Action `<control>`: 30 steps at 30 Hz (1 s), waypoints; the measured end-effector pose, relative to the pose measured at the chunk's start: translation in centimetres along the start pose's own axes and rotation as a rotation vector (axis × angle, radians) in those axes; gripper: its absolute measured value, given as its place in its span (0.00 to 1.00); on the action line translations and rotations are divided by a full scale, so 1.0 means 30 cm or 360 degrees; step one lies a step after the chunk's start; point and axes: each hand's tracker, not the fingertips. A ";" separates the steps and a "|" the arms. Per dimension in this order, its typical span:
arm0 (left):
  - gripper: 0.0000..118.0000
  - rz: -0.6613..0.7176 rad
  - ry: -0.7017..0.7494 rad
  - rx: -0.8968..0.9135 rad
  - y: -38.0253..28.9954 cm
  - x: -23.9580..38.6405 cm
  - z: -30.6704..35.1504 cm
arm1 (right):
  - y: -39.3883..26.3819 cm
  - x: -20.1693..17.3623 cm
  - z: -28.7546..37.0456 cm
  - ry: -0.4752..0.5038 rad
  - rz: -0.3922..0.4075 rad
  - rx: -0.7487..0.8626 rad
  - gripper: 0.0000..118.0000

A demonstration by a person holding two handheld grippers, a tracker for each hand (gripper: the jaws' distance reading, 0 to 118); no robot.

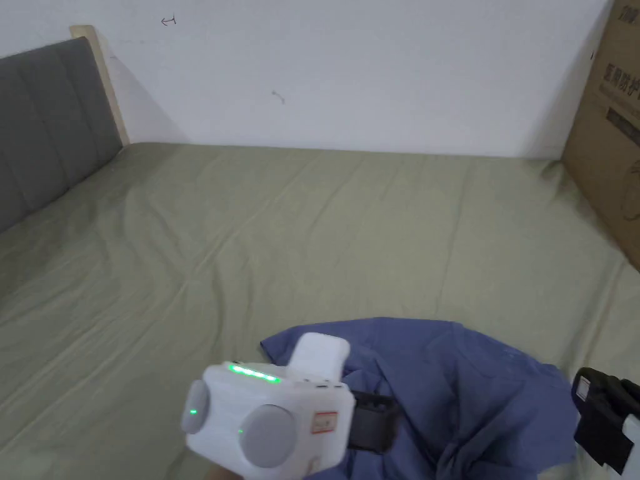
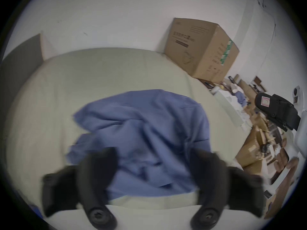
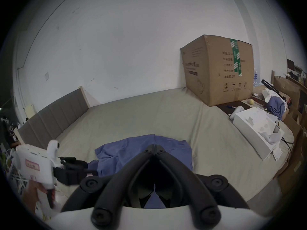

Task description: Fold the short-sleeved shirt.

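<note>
The blue short-sleeved shirt (image 1: 437,394) lies in a crumpled heap on the near part of the bed (image 1: 281,237), which is covered by an olive-green sheet; the far half of the bed is bare. No fold is begun: the cloth is bunched, with no sleeve, hem or collar laid out flat.

The left claw (image 2: 152,164) hangs just over the near edge of the heap with its jaws spread wide and nothing between them. The right claw (image 3: 154,145) is off to the right of the shirt, its jaws pressed together tip to tip with no cloth caught in them.

The main risk, as I judge it, is a blind grab. With the shirt this rumpled, the released left claw could pinch two or more layers at once, so that lifting drags the whole bundle instead of opening it. The left gripper view is smeared with motion, which suggests a quick approach; a fast clench could miss the edge or nip the sheet along with the shirt and pull it up. The clenched right claw must open before it can help spread the cloth; until then, any one-sided pull would twist the shirt further.

As for writing, the cardboard box (image 3: 217,72) at the far right of the bed bears printed characters, handling symbols and green tape, too small to make out reliably. Each gripper body carries a small red-bordered label, also unclear.
</note>
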 end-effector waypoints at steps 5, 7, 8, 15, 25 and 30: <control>0.00 0.0116 0.0181 0.0007 -0.080 -0.224 0.087 | -0.034 -0.086 -0.049 0.0102 0.0063 -0.0076 0.00; 0.00 0.0159 0.0198 -0.0049 -0.110 -0.299 0.089 | -0.042 -0.123 -0.068 0.0131 0.0117 -0.0099 0.00; 0.00 0.0183 0.0239 -0.0063 -0.120 -0.328 0.087 | -0.048 -0.139 -0.082 0.0132 0.0139 -0.0103 0.00; 1.00 0.0016 0.0355 -0.0148 -0.089 -0.415 -0.044 | -0.075 -0.213 -0.158 0.0206 0.0197 -0.0192 0.00; 0.00 -0.0176 0.0340 -0.0190 -0.051 -0.379 -0.252 | -0.118 -0.211 -0.244 0.0196 0.0213 -0.0315 0.00; 0.00 -0.0216 0.0298 -0.0171 -0.090 -0.335 -0.185 | -0.111 -0.188 -0.276 0.0177 0.0229 -0.0346 0.00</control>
